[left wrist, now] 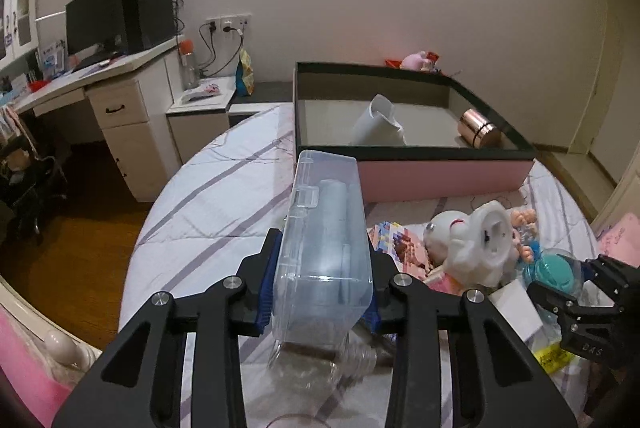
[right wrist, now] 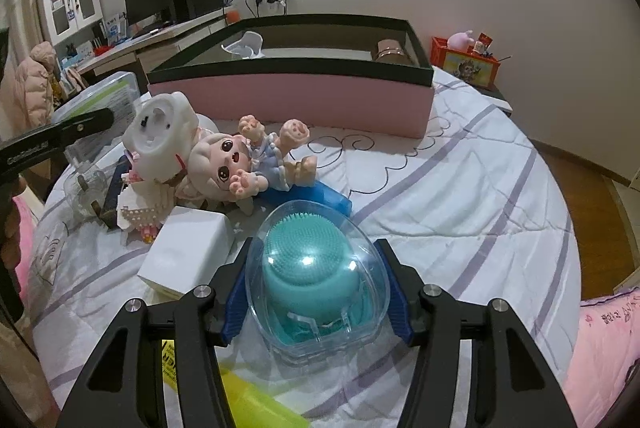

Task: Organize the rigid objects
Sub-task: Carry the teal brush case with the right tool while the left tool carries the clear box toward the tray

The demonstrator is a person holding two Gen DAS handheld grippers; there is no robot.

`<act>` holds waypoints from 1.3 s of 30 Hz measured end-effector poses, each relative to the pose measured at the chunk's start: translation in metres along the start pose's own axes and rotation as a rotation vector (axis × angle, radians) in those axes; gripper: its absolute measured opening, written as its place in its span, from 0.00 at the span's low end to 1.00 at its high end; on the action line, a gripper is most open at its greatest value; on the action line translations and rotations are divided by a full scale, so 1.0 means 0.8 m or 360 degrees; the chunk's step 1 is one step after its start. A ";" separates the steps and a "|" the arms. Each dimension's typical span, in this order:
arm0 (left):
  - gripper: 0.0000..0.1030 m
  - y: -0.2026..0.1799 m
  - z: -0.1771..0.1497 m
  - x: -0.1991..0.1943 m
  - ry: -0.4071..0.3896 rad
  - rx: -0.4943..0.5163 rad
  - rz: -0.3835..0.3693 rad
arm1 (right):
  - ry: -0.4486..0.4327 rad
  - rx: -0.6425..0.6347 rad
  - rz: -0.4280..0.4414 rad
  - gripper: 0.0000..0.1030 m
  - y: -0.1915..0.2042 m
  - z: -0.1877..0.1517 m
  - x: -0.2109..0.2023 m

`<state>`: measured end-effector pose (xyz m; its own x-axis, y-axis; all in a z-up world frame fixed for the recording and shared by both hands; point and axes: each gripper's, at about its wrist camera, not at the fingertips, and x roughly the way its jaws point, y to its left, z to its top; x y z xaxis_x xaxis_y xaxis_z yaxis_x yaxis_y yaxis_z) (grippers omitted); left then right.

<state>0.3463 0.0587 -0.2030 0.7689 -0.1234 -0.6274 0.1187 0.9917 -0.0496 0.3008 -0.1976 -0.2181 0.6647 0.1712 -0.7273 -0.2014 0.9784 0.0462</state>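
Observation:
My left gripper (left wrist: 322, 282) is shut on a clear plastic case (left wrist: 324, 211), its blue pads pressing both long sides; the case stands up, tilted toward the box. Ahead lies a wide pink box with a dark rim (left wrist: 440, 175) on the round bed. It holds a white jug (left wrist: 378, 125) and a copper canister (left wrist: 480, 127). My right gripper (right wrist: 316, 284) is shut on a clear egg-shaped case with a teal silicone brush inside (right wrist: 308, 252), low over the quilt. The left wrist view shows that gripper (left wrist: 568, 280) at the far right.
A doll (right wrist: 248, 163), a white round toy (right wrist: 160, 131), a white box (right wrist: 188, 248) and small bricks lie between the grippers. A clear bottle (left wrist: 320, 368) lies under the left gripper, a yellow object (right wrist: 248, 396) under the right. Desk (left wrist: 120, 67) at left, red crate (right wrist: 468, 61) behind.

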 end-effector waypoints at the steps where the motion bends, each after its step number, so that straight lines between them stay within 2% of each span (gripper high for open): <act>1: 0.34 0.001 0.000 -0.005 0.0002 -0.0001 -0.0014 | -0.0012 0.0003 0.0001 0.56 0.000 -0.001 -0.003; 7: 0.34 -0.015 -0.001 -0.037 -0.0077 0.0033 -0.0010 | -0.0133 0.0013 -0.0022 0.56 0.006 0.002 -0.034; 14: 0.34 -0.053 -0.006 -0.074 -0.0210 0.0050 0.0000 | -0.0412 0.0040 -0.0003 0.56 0.026 0.030 -0.084; 17: 0.34 -0.064 -0.004 -0.086 -0.0255 0.0039 -0.0013 | -0.0472 0.0014 0.0011 0.56 0.041 0.044 -0.095; 27: 0.34 -0.085 0.009 -0.119 -0.0362 0.0044 0.0022 | -0.0583 -0.0033 0.0035 0.56 0.067 0.066 -0.114; 39: 0.34 -0.097 0.042 -0.125 -0.0503 0.0090 0.0094 | -0.0675 -0.0064 0.0025 0.56 0.067 0.092 -0.119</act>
<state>0.2813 -0.0071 -0.1106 0.9315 -0.0798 -0.3548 0.0962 0.9949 0.0287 0.2796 -0.1527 -0.0963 0.8966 0.2268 -0.3803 -0.2362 0.9714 0.0223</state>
